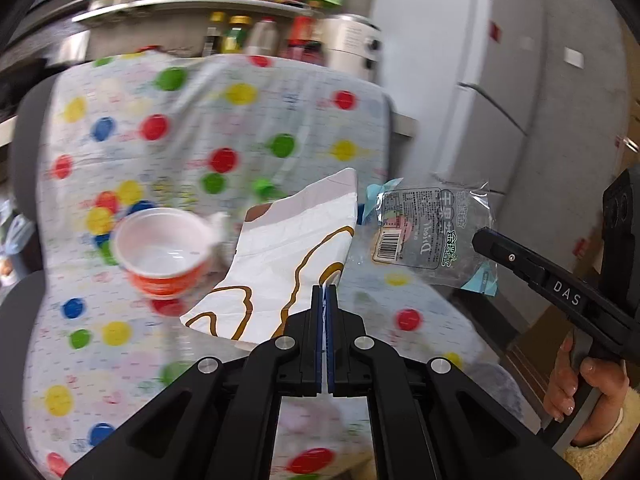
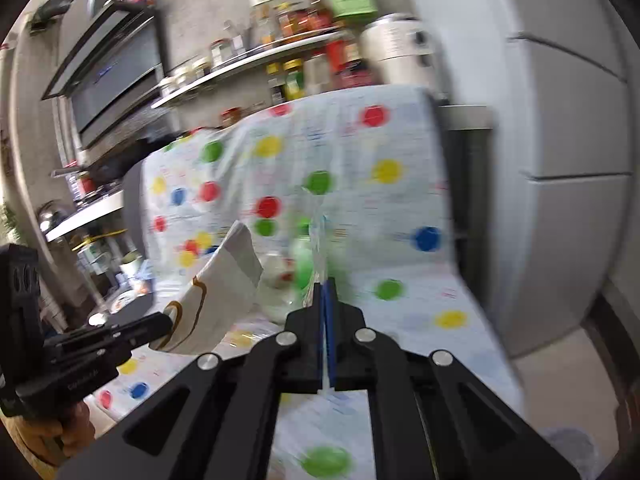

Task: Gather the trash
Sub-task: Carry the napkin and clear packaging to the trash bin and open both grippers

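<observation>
My left gripper [image 1: 325,289] is shut on the edge of a white paper bag with brown lines [image 1: 280,256] and holds it above the seat. The bag also shows in the right wrist view [image 2: 224,296]. My right gripper [image 2: 325,285] is shut on a clear plastic wrapper [image 2: 316,240], seen edge-on and blurred. In the left wrist view the wrapper [image 1: 424,236] with a barcode hangs from the right gripper's fingers [image 1: 492,240]. An empty orange-and-white paper cup [image 1: 164,252] sits on the chair's dotted cover [image 1: 224,120].
The chair is draped in a white cloth with coloured dots. Behind it is a shelf of bottles and jars [image 1: 240,0]. A grey refrigerator [image 1: 500,80] stands to the right. An oven and counter [image 2: 112,80] are at the left.
</observation>
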`<state>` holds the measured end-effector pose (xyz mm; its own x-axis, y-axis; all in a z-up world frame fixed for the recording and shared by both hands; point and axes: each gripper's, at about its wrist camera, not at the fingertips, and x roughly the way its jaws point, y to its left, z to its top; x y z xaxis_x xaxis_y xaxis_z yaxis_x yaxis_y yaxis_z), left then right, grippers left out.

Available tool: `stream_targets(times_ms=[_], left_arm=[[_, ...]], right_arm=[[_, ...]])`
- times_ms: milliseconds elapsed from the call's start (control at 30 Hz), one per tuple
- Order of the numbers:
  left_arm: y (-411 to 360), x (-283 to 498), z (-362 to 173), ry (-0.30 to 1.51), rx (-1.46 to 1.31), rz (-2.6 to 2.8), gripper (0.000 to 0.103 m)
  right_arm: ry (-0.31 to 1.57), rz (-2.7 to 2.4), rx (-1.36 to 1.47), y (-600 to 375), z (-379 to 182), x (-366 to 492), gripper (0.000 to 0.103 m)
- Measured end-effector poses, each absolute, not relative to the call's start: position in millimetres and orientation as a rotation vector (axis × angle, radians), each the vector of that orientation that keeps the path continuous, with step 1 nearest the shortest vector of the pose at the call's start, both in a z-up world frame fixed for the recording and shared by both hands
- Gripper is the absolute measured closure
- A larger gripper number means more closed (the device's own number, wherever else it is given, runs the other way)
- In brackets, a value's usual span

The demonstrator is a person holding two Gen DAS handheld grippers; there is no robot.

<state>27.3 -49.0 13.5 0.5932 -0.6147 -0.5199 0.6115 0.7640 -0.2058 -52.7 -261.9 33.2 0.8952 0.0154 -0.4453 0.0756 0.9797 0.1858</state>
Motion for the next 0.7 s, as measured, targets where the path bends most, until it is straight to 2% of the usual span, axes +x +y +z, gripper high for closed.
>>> stream_targets(times_ms=[400, 700], left_arm=[[-224, -81, -27, 0.664, 0.164, -1.228, 0.102], [-307, -130, -83, 0.798, 0.245, -1.413, 0.102]], right_arm=[[0.484, -0.496, 0.288, -375, -7, -224, 0.101], [0.555, -0.743, 0.381, -421, -65, -304, 0.101]])
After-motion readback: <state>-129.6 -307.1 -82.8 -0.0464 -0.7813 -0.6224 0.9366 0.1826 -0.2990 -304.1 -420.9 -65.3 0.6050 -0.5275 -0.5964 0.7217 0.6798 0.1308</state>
